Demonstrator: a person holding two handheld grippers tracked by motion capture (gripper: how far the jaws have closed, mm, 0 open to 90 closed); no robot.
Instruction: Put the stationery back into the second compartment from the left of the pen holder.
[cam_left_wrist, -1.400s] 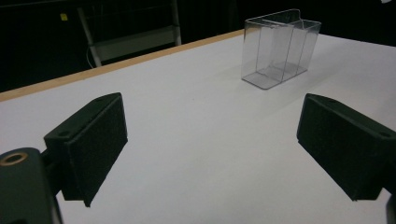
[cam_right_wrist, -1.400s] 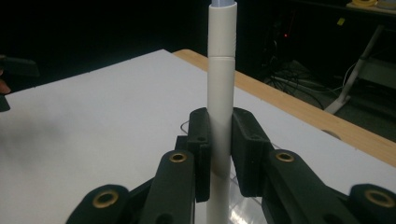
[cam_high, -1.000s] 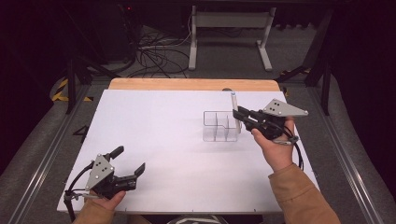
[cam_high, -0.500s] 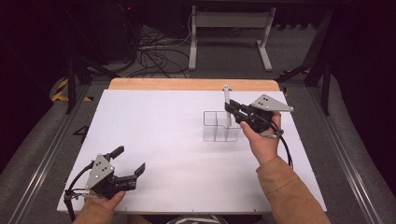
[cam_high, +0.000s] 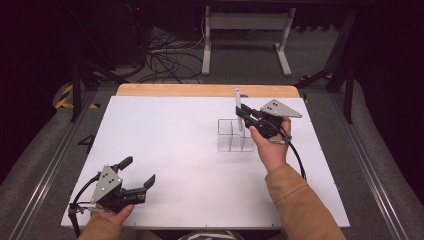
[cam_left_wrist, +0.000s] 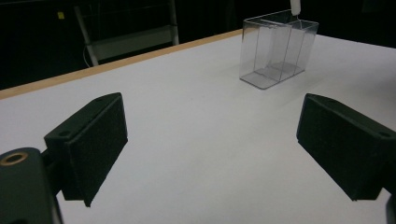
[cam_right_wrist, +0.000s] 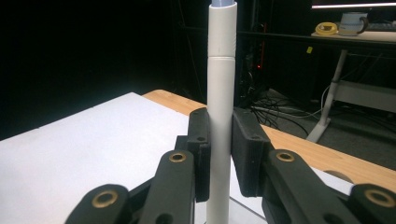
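Now, scene: a person works at a white bench (cam_high: 170, 150) with a wooden strip along its far edge, one gripper in each hand.
Right gripper: the right gripper (cam_high: 243, 116) is held above the bench's far right part, its body level and its fingers pointing left in the high view.
Right fingers: clenched on a white pen (cam_right_wrist: 220, 107); in the right gripper view the two black pads press on it from either side, about halfway up the part of the barrel that shows.
Pen: upright, with a seam below its top section and a bluish tip at the very top (cam_high: 238, 102); it stands directly over the clear box, and its lower end shows at the box's far rim in the left gripper view (cam_left_wrist: 295, 6).
Clear box: a clear divided box (cam_high: 235, 135) sits on the bench's right half, just left of and below the right hand; inner walls split it into compartments (cam_left_wrist: 276, 46). Which compartment the pen is over cannot be told.
Left gripper: the left gripper (cam_high: 139, 177) lies low at the bench's near left corner, well apart from the box.
Left fingers: released, spread wide with only bare bench between them (cam_left_wrist: 95, 144).
Background: dark floor, loose cables and a white frame stand beyond the bench's far edge.
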